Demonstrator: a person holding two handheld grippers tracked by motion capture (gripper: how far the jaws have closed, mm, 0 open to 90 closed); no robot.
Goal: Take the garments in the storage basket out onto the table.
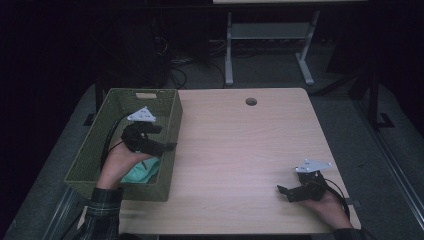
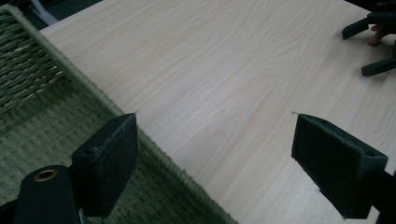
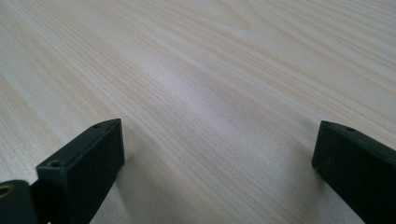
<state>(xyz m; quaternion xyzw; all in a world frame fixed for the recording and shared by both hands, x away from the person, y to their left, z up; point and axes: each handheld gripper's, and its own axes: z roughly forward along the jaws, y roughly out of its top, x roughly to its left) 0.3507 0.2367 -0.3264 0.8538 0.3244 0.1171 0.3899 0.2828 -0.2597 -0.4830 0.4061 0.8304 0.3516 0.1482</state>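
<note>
High view shows the left gripper (image 1: pixel 167 145) wide open and empty over the green basket's (image 1: pixel 170 150) rim, a teal cloth (image 1: pixel 142 171) inside; right gripper (image 1: pixel 284 191) rests wide open on the table (image 1: pixel 240 150). Lowering carelessly might snag the rim.

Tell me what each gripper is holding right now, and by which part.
Nothing is held. The left gripper is open over the green basket's rim; the right gripper is open above the bare table.
</note>
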